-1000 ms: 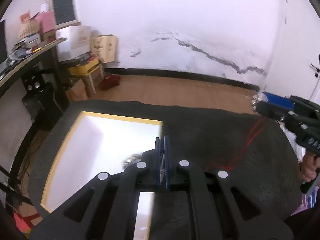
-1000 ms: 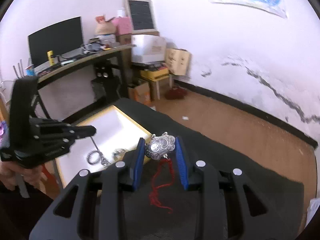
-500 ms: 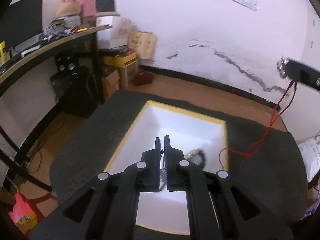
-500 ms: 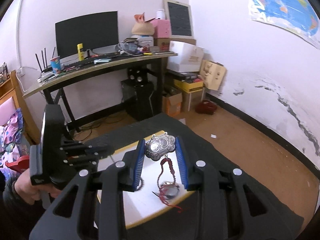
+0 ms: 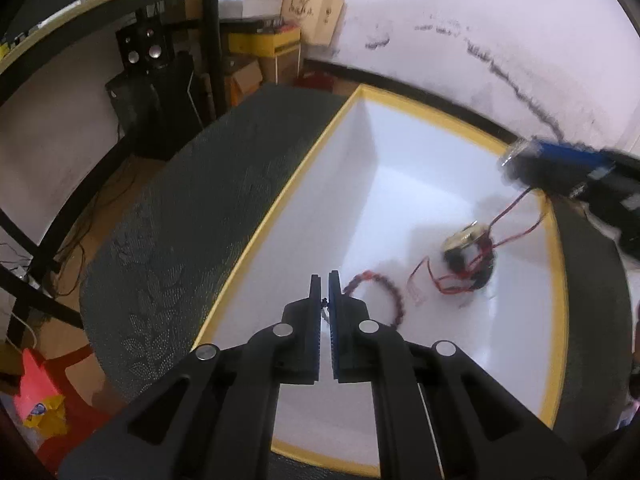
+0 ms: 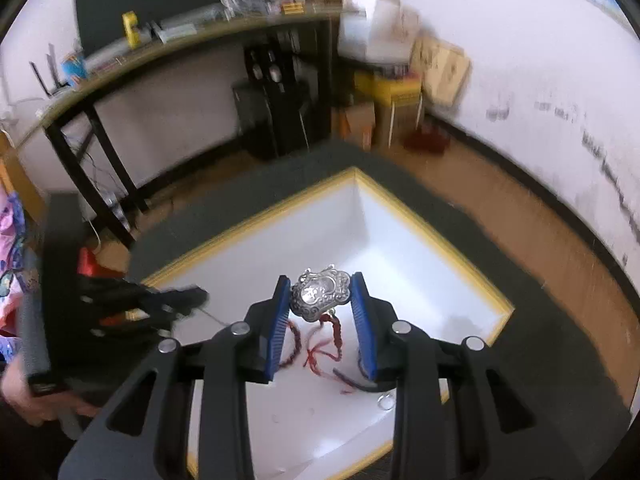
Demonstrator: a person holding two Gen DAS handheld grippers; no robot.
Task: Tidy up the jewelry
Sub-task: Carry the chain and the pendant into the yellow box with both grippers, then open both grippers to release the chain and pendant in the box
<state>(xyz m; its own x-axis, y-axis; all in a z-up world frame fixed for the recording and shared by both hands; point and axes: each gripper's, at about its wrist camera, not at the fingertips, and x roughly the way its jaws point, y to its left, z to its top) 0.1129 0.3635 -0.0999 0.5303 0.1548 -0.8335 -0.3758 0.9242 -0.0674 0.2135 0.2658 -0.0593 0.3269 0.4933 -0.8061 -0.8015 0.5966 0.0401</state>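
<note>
1. Two grippers are in my hands. The right gripper [image 6: 320,300] has its blue pads [image 6: 278,326] partly apart and pressed on either side of a silver lock-shaped pendant [image 6: 320,296], which sits upright between the tips above the box.
2. From that pendant one red cord [image 6: 334,328] hangs down in braided loops and trails onto the box floor; in the left wrist view the same cord [image 5: 508,212] runs from the right gripper [image 5: 516,158] down to a round, dark, gold-rimmed piece [image 5: 468,252] lying on the floor of the box (too blurred for me to name it).
3. My left gripper [image 5: 325,280] has its jaws pressed almost together; a thin silvery chain [image 6: 214,317] runs out from its tip in the right wrist view, so I read it as pinched on that chain [image 5: 325,314].
4. Just past the left tips one dark beaded bracelet [image 5: 380,292] lies curved on the floor of the box.
5. One small silver ring [image 6: 385,402] lies near the box's near edge.
6. All of this is in one white box with a yellow rim [image 5: 304,168], which sits on a dark, patterned tablecloth [image 5: 180,220].
7. At the left edge of the right wrist view, the person's hand [image 6: 20,396] grips the left gripper's handle.
</note>
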